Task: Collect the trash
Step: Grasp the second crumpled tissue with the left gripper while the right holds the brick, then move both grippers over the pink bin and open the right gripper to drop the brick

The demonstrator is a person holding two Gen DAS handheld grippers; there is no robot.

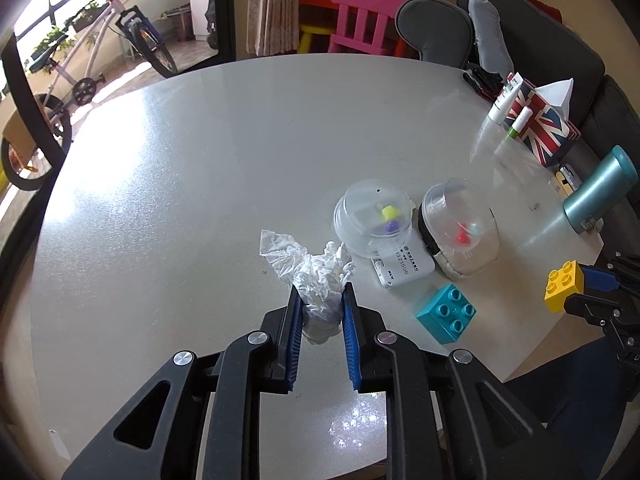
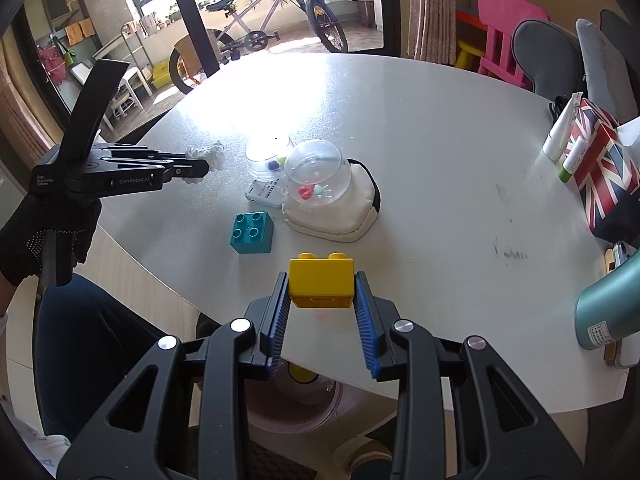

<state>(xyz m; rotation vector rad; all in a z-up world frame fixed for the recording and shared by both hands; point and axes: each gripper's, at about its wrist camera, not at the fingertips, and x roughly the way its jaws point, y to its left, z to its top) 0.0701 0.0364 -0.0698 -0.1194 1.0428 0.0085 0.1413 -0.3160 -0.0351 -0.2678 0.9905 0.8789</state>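
A crumpled white tissue (image 1: 316, 268) sits on the grey table (image 1: 200, 200), and my left gripper (image 1: 322, 287) is shut on its lower part, both blue pads pressing into it. In the right wrist view the left gripper (image 2: 200, 168) shows at the left with the tissue (image 2: 208, 154) at its tip, held by a black-gloved hand (image 2: 36, 240). My right gripper (image 2: 321, 278) is shut on a yellow toy brick (image 2: 322, 280) above the table's near edge. The same brick (image 1: 562, 284) appears at the right of the left wrist view. A pinkish bin (image 2: 280, 420) stands on the floor under that edge.
A teal brick (image 1: 446, 314), two clear plastic domes (image 1: 374, 216) (image 1: 460, 220) with small toys, a white pouch (image 2: 332, 216) and a white card (image 1: 404, 268) lie mid-table. A Union Jack tissue box (image 1: 540, 124), tubes (image 1: 506, 98) and a teal bottle (image 1: 600, 188) stand at the right.
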